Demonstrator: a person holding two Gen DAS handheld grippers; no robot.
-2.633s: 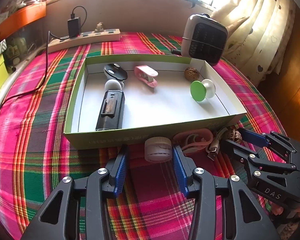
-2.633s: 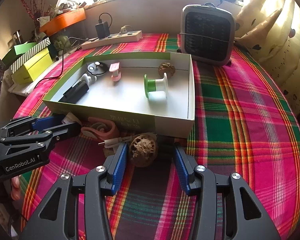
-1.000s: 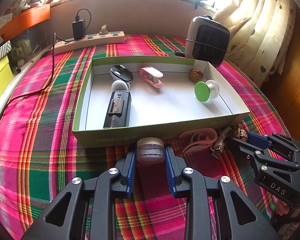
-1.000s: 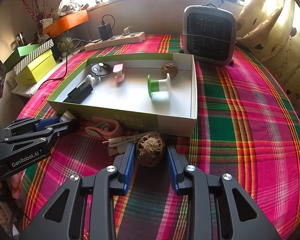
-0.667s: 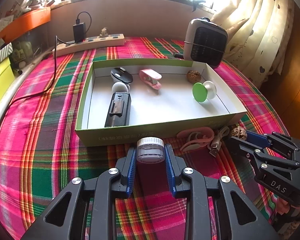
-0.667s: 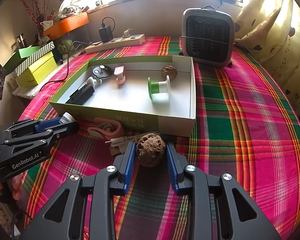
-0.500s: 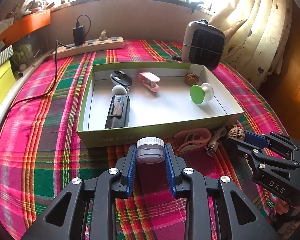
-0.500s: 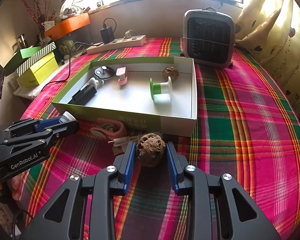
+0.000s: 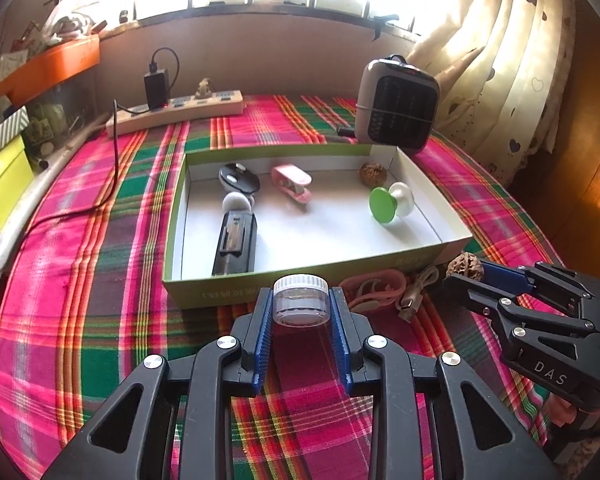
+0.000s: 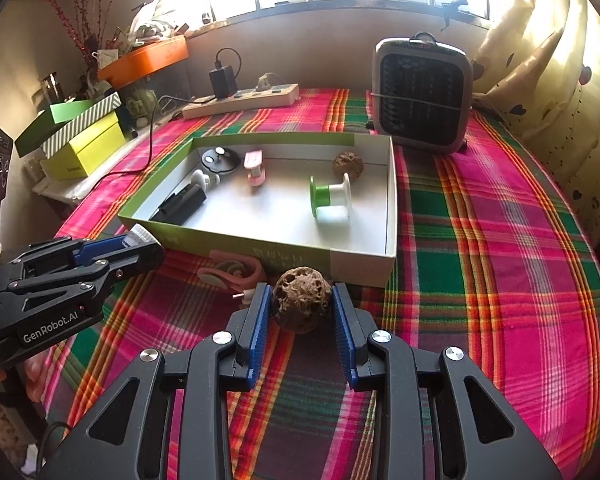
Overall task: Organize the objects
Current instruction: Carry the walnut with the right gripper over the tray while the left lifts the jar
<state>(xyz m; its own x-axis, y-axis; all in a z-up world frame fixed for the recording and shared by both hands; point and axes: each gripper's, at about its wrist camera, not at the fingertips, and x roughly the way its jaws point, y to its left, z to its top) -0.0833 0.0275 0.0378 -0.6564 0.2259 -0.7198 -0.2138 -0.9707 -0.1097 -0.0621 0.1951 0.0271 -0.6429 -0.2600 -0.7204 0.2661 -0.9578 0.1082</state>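
The box (image 9: 236, 288) sits at the middle of the surface (image 9: 80, 280). Inside it, a disc (image 9: 239, 178) lies in the far left corner, a clip (image 9: 292, 184) just right of it, a walnut (image 9: 373, 174) near the far right corner and a spool (image 9: 392, 202) before that walnut. A bar-shaped device (image 9: 236, 242) lies along the left wall. Behind the box, a power strip (image 9: 180, 112) lies by the surface's far edge and a fan (image 9: 398, 110) stands near its far right corner. Before the box's near wall lie a looped strap (image 9: 374, 288) and a cable (image 9: 414, 296).

cloth (image 9: 100, 280): pink, green, orange plaid | box (image 9: 236, 292): green outside, white inside | jar (image 9: 301, 300): clear, white lid | nut (image 10: 302, 299): brown | pads (image 10: 260, 320): blue | spool (image 10: 330, 196): green, white
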